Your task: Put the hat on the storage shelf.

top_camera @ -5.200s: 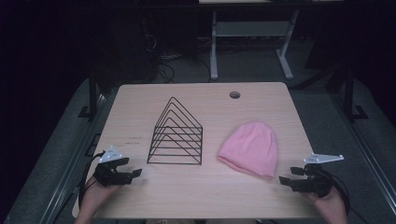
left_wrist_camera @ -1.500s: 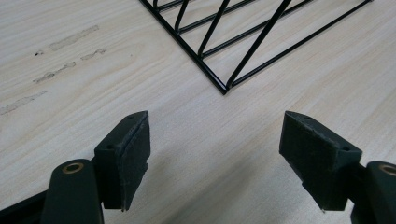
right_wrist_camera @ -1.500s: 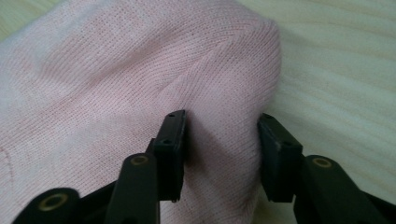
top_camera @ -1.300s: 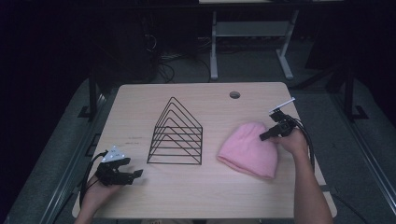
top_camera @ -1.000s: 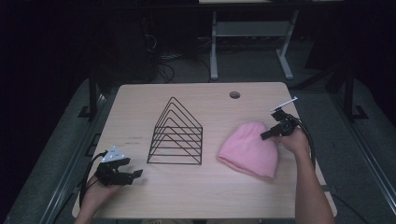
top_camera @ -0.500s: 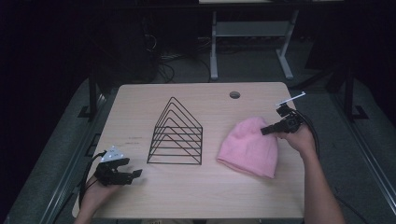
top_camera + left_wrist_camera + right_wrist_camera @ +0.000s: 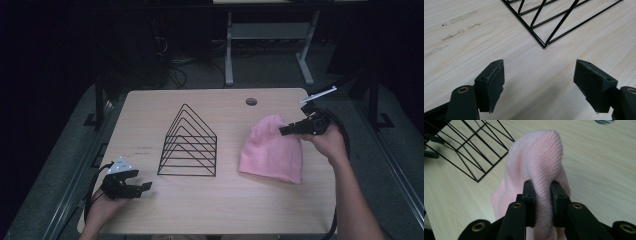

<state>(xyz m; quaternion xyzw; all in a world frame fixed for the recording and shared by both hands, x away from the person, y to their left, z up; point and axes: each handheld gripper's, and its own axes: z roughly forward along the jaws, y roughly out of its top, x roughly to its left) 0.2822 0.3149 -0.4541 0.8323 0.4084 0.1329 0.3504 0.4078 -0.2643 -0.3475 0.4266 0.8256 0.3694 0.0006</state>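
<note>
The right gripper [image 7: 540,195] had its jaws pinched on the crown of the pink beanie [image 7: 272,150] lying right of the wire rack [image 7: 189,145]; lifting slowly would keep the knit from slipping. The left gripper [image 7: 544,82] rested with jaws apart on the table [image 7: 225,210].

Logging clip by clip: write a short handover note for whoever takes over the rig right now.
Right gripper: shut on the pink hat, pinching its crown at the far right of the table; the crown is raised, the brim end lies on the wood.
Left gripper: open, holding nothing, low over the near left corner.
Wire rack: stands mid-table, left of the hat, with nothing on it.
Done: hat gripped.
Left: probably lift it and carry it to the rack.
</note>
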